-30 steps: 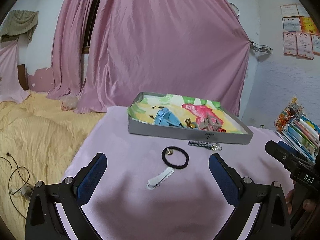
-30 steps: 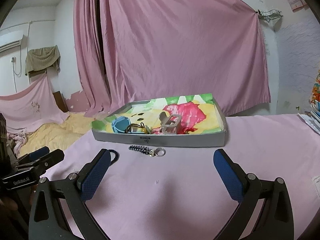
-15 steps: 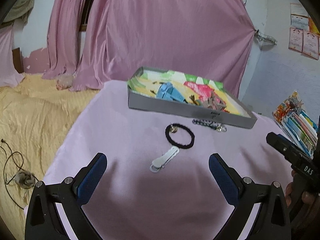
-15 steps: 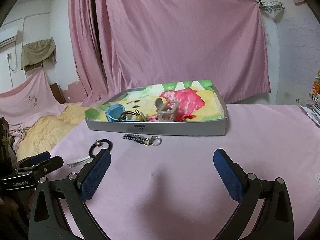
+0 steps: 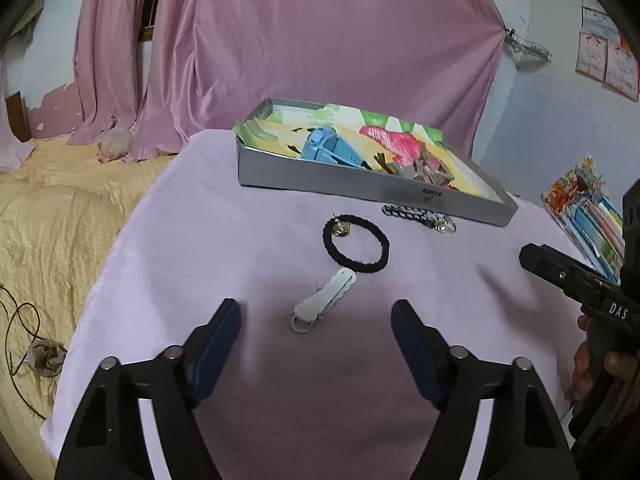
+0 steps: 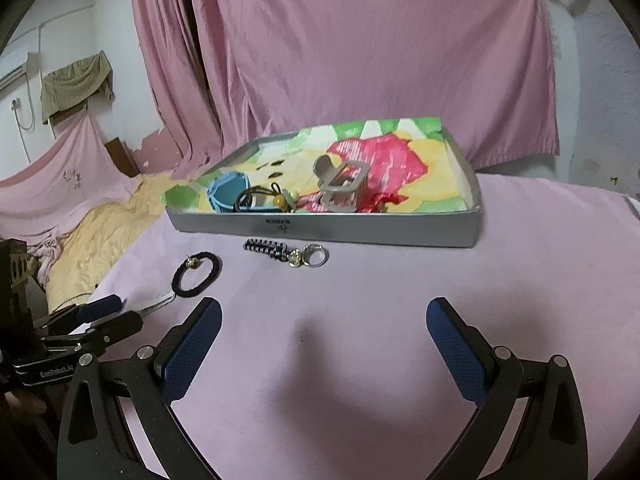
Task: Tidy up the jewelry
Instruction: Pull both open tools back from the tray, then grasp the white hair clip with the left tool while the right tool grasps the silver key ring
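Two handheld grippers hover over a table draped in pale pink cloth [image 5: 208, 240], both empty. The left gripper [image 5: 316, 312] has its blue-padded fingers spread wide, touching nothing, with a white hair clip [image 5: 323, 301] lying on the cloth just beyond the gap between them. Just past the clip's far end lies a black hair tie [image 5: 356, 248], a small gold earring [image 5: 342, 229] resting at its far left edge. Farther still, a black-and-white beaded keychain [image 5: 418, 218] lies just in front of a shallow grey tray [image 5: 360, 190] lined with bright painted paper. The tray holds a blue hair claw [image 6: 228, 196], a beige hair claw [image 6: 340, 188] and a dark tie with beads [image 6: 264, 200]. The right gripper [image 6: 324, 322] is likewise spread wide over bare cloth, near the table's front edge, well apart from the keychain.
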Tool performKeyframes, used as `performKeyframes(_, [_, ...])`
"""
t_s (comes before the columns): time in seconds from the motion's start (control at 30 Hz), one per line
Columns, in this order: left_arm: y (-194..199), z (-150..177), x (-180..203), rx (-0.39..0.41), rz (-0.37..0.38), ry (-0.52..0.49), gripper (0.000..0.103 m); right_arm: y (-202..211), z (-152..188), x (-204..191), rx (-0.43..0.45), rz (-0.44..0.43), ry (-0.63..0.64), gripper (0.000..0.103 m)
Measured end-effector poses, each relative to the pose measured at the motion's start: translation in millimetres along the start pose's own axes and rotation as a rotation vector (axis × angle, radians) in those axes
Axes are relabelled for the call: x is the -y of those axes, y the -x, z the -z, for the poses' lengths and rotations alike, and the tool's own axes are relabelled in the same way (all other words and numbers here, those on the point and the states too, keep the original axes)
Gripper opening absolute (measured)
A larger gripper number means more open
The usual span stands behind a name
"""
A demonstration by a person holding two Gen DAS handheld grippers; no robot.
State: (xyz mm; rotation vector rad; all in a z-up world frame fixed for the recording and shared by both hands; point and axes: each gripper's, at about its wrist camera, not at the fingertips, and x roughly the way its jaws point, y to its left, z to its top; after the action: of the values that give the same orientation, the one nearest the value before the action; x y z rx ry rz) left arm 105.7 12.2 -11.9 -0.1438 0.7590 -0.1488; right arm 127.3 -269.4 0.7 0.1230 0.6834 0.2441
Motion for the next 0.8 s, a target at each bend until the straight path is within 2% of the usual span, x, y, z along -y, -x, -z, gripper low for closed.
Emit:
performKeyframes(0.13, [-3, -1, 3, -0.016, -0.002, -0.024, 0.059, -10, -2, -3, -0.043, 0.003, 0.020, 0.093])
performKeyframes(0.2, [-5, -1, 5, -0.020, -0.008, -0.035, 0.052, -15, -4, -4, -0.063, -0.002, 0.027, 0.083])
performKeyframes(0.27, [-6, -2, 8, -0.028, -0.020, -0.051, 0.042, -19, -5, -5, -0.078, -0.004, 0.032, 0.082])
performKeyframes(0.4, [-8, -4, 14, -0.044, -0.078, -0.084, 0.029, -26, -9, -8, -0.103, -0.011, 0.049, 0.079])
performKeyframes(0.47, [-9, -6, 16, -0.047, -0.089, -0.097, 0.018, -31, -11, -9, -0.124, -0.016, 0.055, 0.076])
performKeyframes(0.57, [-11, -8, 20, -0.054, -0.092, -0.103, 0.015, -39, -15, -9, -0.160, -0.046, 0.051, 0.068])
performKeyframes(0.73, [-17, -13, 24, -0.061, -0.094, -0.094, 0.014, -49, -24, -15, -0.184, 0.004, 0.112, 0.059])
performKeyframes(0.8, [-20, -16, 25, -0.064, -0.093, -0.088, 0.014, -52, -28, -14, -0.193, 0.006, 0.123, 0.049])
